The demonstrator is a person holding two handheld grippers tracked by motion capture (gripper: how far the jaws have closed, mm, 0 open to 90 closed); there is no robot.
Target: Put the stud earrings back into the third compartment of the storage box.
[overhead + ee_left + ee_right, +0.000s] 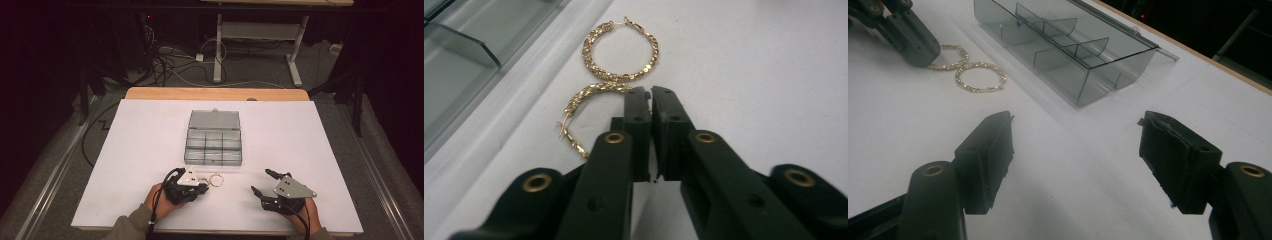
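Though light, thin and bendy, pinch near hoop (589, 92) softly by its rim, close to the table's (150, 150) front edge. Left gripper (651, 92) shut tight at that rim. Right gripper (1078, 127) wide open, empty.

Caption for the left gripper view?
Left gripper shut on the nearer gold hoop earring, second earring beyond, beside the clear organizer box.

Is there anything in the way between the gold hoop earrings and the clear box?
Nothing visible blocks the way. The two gold hoop earrings lie on bare white table just in front of the open clear box. The left gripper is shut at the nearer earring. Only the box's low front wall must be cleared.
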